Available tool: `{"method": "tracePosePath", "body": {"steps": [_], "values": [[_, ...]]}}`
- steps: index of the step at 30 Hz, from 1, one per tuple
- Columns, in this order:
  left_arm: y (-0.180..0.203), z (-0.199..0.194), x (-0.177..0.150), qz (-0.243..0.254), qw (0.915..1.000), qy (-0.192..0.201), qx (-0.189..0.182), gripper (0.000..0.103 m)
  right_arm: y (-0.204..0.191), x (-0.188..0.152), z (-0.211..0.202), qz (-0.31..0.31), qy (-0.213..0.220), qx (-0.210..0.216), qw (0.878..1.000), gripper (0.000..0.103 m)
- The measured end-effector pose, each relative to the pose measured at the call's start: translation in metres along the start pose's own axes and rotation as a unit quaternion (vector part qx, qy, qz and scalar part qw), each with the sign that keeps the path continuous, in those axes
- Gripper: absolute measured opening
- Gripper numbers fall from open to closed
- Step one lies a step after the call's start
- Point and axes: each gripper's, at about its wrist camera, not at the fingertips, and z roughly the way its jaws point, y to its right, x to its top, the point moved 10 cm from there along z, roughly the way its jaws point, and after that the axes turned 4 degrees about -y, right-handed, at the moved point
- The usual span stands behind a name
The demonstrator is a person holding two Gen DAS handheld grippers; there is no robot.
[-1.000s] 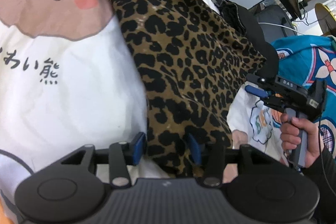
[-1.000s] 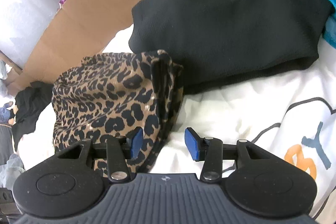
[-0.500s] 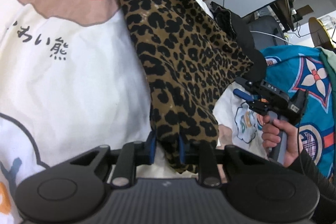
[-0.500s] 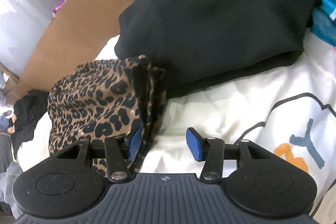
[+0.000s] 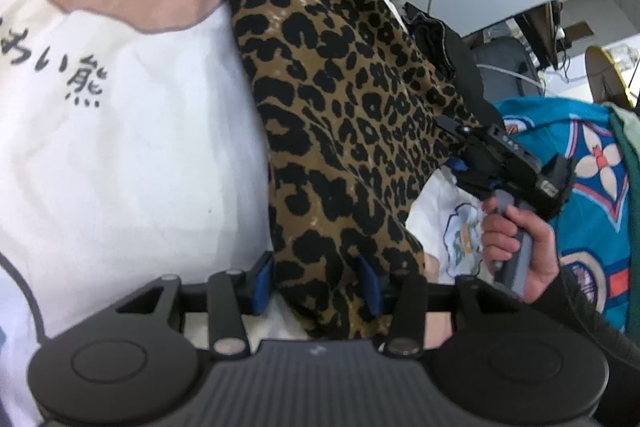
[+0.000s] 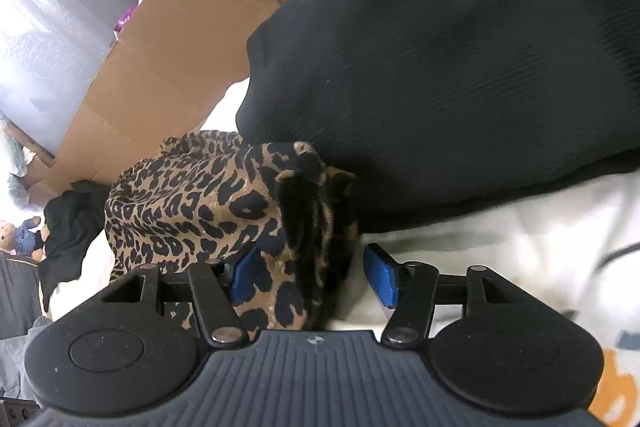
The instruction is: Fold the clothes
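Both views are brightly and evenly lit by soft daylight, with only faint shadows under the leopard-print fabric garment. Strong fisheye bending curves the edges, and the corners go black. Glare washes out the white printed bedsheet, and the ribbed black knit garment looks slightly smeared.

Left gripper points down, its jaws opening, cloth lying between the blue fingers. Right gripper, gripped by a bare hand, also tilts down, jaws opening around cloth.
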Motion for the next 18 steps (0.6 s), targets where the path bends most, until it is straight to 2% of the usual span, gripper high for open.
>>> {"method": "tracePosePath", "body": {"steps": [3,7,11,13,15,18], "values": [[-0.002,-0.003,-0.001,-0.004,1.0,0.003,-0.005,0.045,0.001,0.005,0.008,0.011,0.009,0.005,1.0,0.064],[-0.01,-0.016,0.003,0.002,0.9995,0.027,0.016,0.041,0.002,0.011,0.012,0.023,0.012,0.008,1.0,0.062],[-0.015,-0.019,0.004,0.004,0.9995,0.025,0.019,0.041,0.008,0.011,0.01,0.024,0.011,0.001,1.0,0.035],[-0.013,-0.014,0.004,0.013,0.9996,0.018,0.016,0.041,0.013,0.011,0.008,0.05,0.01,0.022,0.998,0.013],[-0.011,-0.009,0.006,0.021,0.9996,0.012,0.012,0.042,0.018,0.012,0.005,0.082,0.008,0.048,0.995,0.007],[-0.013,-0.007,0.008,0.008,0.9999,0.004,-0.005,0.042,0.016,0.012,0.003,0.088,0.011,0.056,0.994,0.005]]}}
